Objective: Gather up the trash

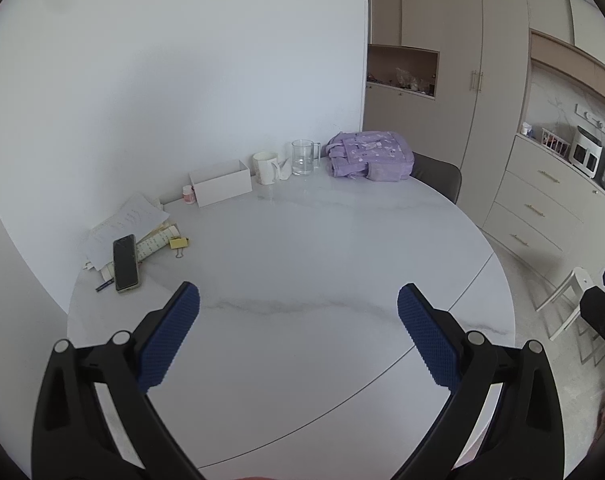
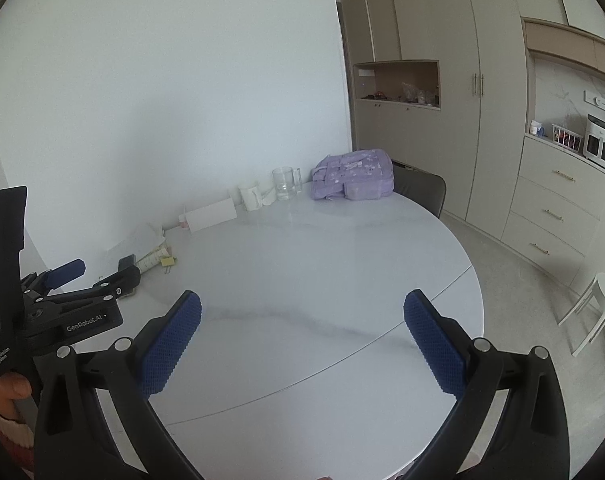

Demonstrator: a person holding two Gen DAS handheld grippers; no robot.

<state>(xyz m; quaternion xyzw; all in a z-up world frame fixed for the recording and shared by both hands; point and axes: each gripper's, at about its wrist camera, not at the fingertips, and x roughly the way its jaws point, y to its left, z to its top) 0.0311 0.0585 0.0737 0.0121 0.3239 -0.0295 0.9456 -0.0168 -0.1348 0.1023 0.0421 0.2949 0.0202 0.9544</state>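
White marble-look stone fills the lower half of both views: a round table [image 1: 302,240] with both claws spread wide and empty above its near edge, the left gripper [image 1: 298,304] low in the frame in its own view and the right gripper [image 2: 302,308] likewise in its own. At upper centre a purple backpack [image 1: 368,155] lies by the far rim, with a white box [image 1: 221,182], a glass jug [image 1: 303,157] and a white mug [image 1: 266,167] to its left. At left centre sits a stack of papers [image 1: 122,224] with a phone [image 1: 125,262] resting on top and a yellow clip [image 1: 179,243] just beside it. No obvious trash shows; the papers are the likeliest candidate, though that is a judgement. The risk: a grab at the stack could drag the phone off the table's left edge, or mistake keepsakes for rubbish.
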